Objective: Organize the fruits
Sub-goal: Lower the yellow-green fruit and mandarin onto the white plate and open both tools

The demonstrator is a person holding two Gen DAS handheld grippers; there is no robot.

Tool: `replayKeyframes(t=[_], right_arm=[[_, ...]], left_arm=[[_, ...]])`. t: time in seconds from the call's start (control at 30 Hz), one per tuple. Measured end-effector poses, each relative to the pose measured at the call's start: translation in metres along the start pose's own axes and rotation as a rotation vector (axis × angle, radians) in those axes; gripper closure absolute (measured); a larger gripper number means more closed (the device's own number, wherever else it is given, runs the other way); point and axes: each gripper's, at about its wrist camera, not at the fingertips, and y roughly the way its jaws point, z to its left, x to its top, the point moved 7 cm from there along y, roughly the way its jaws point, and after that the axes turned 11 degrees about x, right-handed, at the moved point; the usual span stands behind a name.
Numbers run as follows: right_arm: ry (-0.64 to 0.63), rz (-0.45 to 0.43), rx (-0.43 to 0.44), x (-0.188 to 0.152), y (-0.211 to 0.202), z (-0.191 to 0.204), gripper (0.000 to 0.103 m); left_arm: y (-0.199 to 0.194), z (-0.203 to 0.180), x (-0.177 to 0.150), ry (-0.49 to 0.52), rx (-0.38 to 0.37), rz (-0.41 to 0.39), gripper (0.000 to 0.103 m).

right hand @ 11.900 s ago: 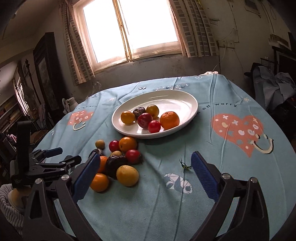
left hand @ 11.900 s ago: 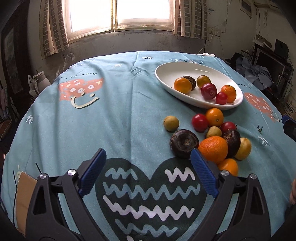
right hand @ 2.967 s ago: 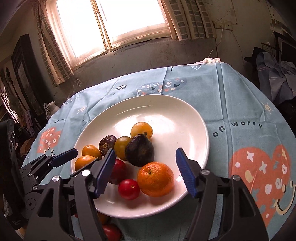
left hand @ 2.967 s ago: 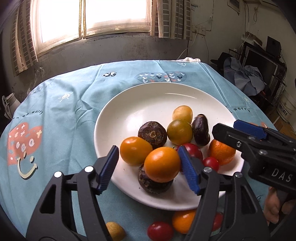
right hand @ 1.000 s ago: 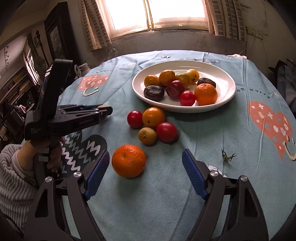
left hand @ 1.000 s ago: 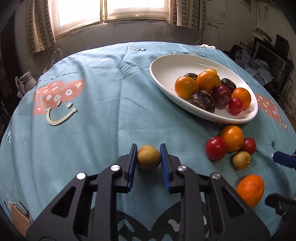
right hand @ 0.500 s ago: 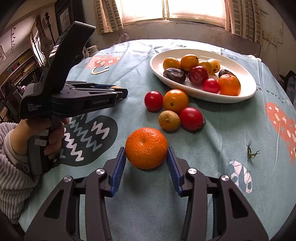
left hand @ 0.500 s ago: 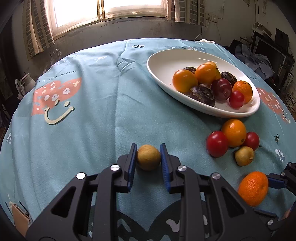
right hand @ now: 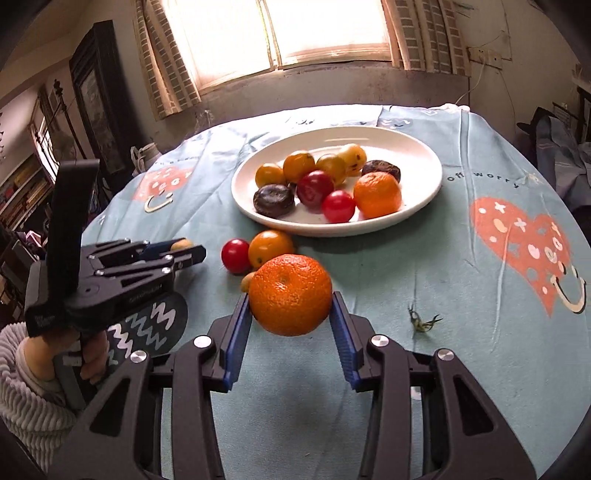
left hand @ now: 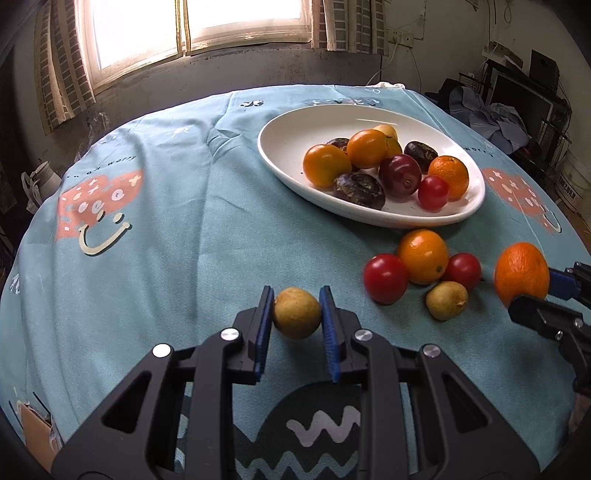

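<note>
At six o'clock in the left wrist view, the left gripper (left hand: 297,317) is clamped on a small yellow-brown fruit (left hand: 296,313), its blue pads pressed to both sides; the fruit appears held just above the blue tablecloth (left hand: 177,229), though contact with the cloth cannot be ruled out. In the right wrist view the right gripper (right hand: 291,317) grips a large orange (right hand: 290,294) between its pads, lifted clear of the cloth with a shadow below it; the same orange shows at three o'clock in the left view (left hand: 521,274).

The white oval plate (left hand: 284,136) lies toward one o'clock from the left gripper; it holds a heap of fruit: two orange-yellow ones, a dark red plum (left hand: 399,175), a small red tomato (left hand: 433,192), a mandarin (left hand: 448,176), and dark wrinkled fruits (left hand: 359,191). Just beside the plate's near rim, at about two o'clock, four loose fruits sit touching on the cloth: a red tomato (left hand: 385,278), an orange fruit (left hand: 422,256), a smaller red one (left hand: 462,270) and a yellow-brown one (left hand: 446,300). A window (left hand: 192,29) glows at twelve o'clock; a small insect-like speck (right hand: 421,318) lies on the cloth at three o'clock of the right gripper.
</note>
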Motion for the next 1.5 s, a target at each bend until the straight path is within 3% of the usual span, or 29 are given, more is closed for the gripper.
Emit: replayKeyframes(t=[0.17, 0.27, 0.4, 0.63, 0.83, 1.03, 1.1, 1.13, 1.17, 1.2, 1.33, 1.4, 1.5], right_arm=[[0.079, -0.174, -0.022, 0.04, -0.044, -0.026, 0.06], [0.135, -0.226, -0.023, 0.072, -0.055, -0.045, 0.06], [0.113, -0.259, -0.07, 0.111, -0.052, -0.06, 0.06], [0.052, -0.199, -0.078, 0.135, 0.006, -0.063, 0.06], [0.042, -0.099, -0.1, 0.126, 0.058, -0.076, 0.06], [0.041, -0.018, -0.101, 0.114, 0.087, -0.083, 0.059], [0.038, -0.005, -0.105, 0.112, 0.093, -0.085, 0.058], [0.034, -0.006, -0.098, 0.112, 0.094, -0.084, 0.053], [0.031, -0.014, -0.097, 0.113, 0.094, -0.084, 0.04], [0.03, -0.024, -0.107, 0.113, 0.091, -0.083, 0.036], [0.008, -0.06, -0.127, 0.117, 0.083, -0.082, 0.035], [0.009, -0.078, -0.132, 0.119, 0.078, -0.082, 0.035], [0.005, -0.1, -0.129, 0.124, 0.07, -0.078, 0.035]], left_arm=[[-0.024, -0.004, 0.031, -0.029, -0.035, -0.052, 0.078], [-0.031, -0.004, 0.065, -0.018, -0.004, -0.09, 0.078], [-0.03, -0.005, 0.108, -0.031, 0.015, -0.136, 0.078], [0.017, -0.012, 0.147, -0.09, -0.016, -0.117, 0.078], [0.074, -0.014, 0.148, -0.111, -0.03, -0.053, 0.078], [0.105, -0.022, 0.138, -0.098, -0.06, -0.014, 0.077], [0.107, -0.019, 0.137, -0.094, -0.032, -0.026, 0.061], [0.107, -0.016, 0.138, -0.101, -0.017, -0.034, 0.053], [0.105, -0.015, 0.138, -0.111, -0.021, -0.045, 0.043], [0.104, -0.015, 0.138, -0.119, -0.047, -0.046, 0.034], [0.096, -0.019, 0.137, -0.098, -0.023, -0.079, 0.027], [0.092, -0.018, 0.138, -0.087, 0.002, -0.095, 0.017], [0.086, -0.014, 0.137, -0.086, 0.026, -0.111, 0.014]])
